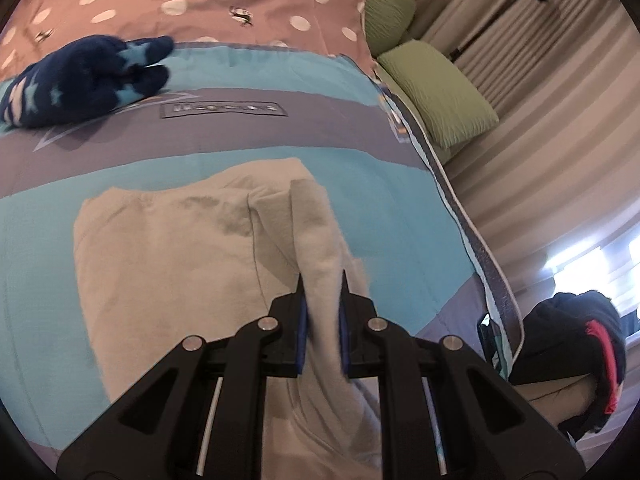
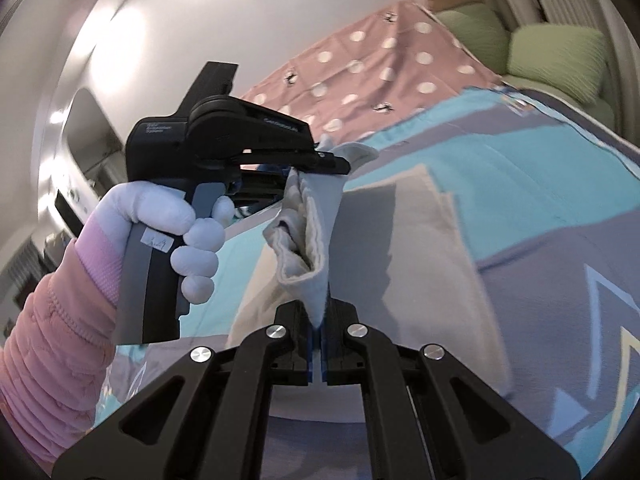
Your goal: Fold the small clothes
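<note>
left gripper [image 1: 323, 280] pinching beige garment [image 1: 168, 248] | right gripper [image 2: 319, 312] pinching same cloth | on blue quilt [image 1: 240, 172]

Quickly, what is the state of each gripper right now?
Left gripper: closed on an edge of the beige garment.
Right gripper: closed on another edge of the same garment.

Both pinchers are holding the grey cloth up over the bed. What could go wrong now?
1. The left gripper and right gripper each pinch only a narrow edge of the beige-grey garment, so it might slip out mid-fold.
2. The lifted part is bunched and twisted near the right gripper, so the fold may land crooked or wrinkled.
3. The garment lies close to the bed's side edge; a pull that way might drag it off.
</note>
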